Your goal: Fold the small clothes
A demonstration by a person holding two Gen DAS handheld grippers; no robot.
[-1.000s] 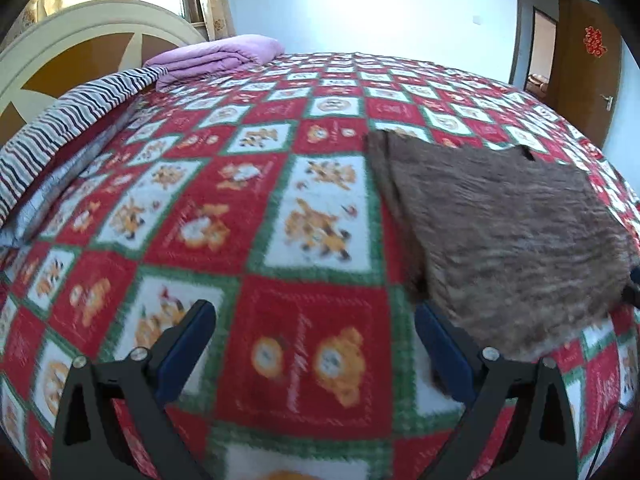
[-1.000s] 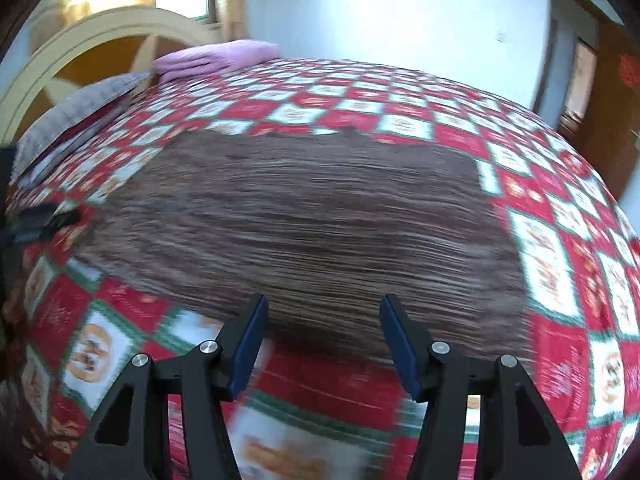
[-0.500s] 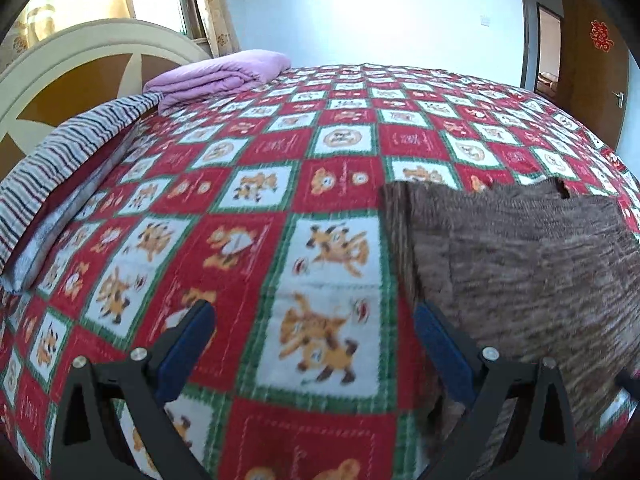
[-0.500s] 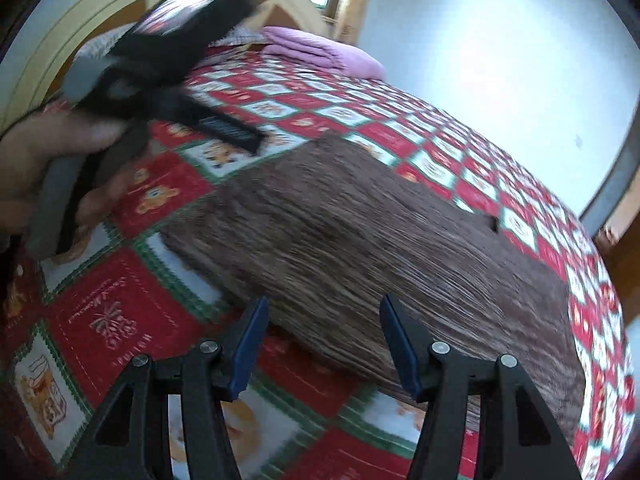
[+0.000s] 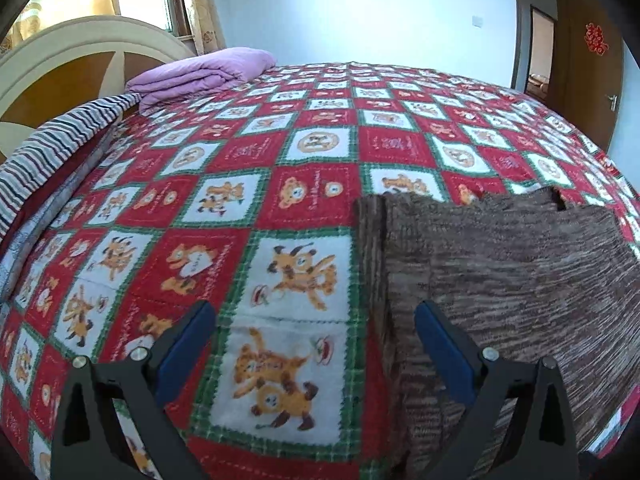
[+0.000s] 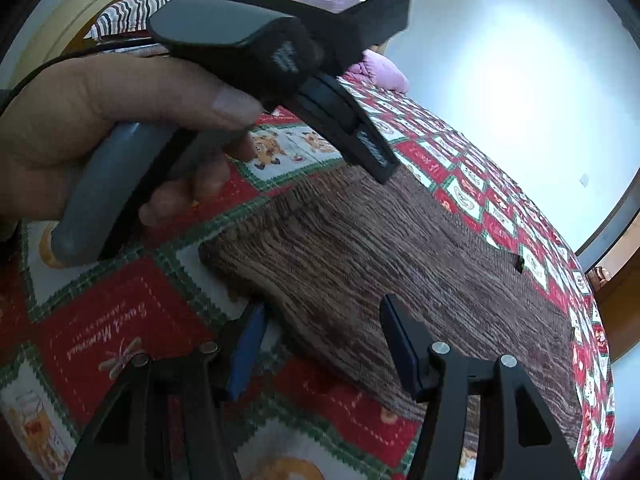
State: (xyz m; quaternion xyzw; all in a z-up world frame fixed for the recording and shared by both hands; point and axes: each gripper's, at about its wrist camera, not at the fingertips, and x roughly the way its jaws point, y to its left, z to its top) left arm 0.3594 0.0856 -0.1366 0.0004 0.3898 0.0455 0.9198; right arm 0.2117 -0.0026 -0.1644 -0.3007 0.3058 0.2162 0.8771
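Two claws: both apart, neither clamped on anything.
Bed (image 5: 312, 148): wide quilted spread, bare to the left of the garment and beyond it; plenty of room for sweeping cloth across.
Garment (image 5: 500, 280): brown knit, lying flat on the right half of the bed, already doubled along its left side, layered edges showing there.
Change: compared with a second ago, right view rolled and swung left, now facing the garment's near-left corner (image 6: 224, 256); left view shifted so the folded edge runs up between its fingers.
Meaning: probably lining up for the next fold, corner not yet gripped.
Left claw (image 5: 316, 344): above the folded edge.
Right claw (image 6: 320, 344): just short of the hem.
Hand (image 6: 100, 120): close above that corner, crowding the right claw's path.
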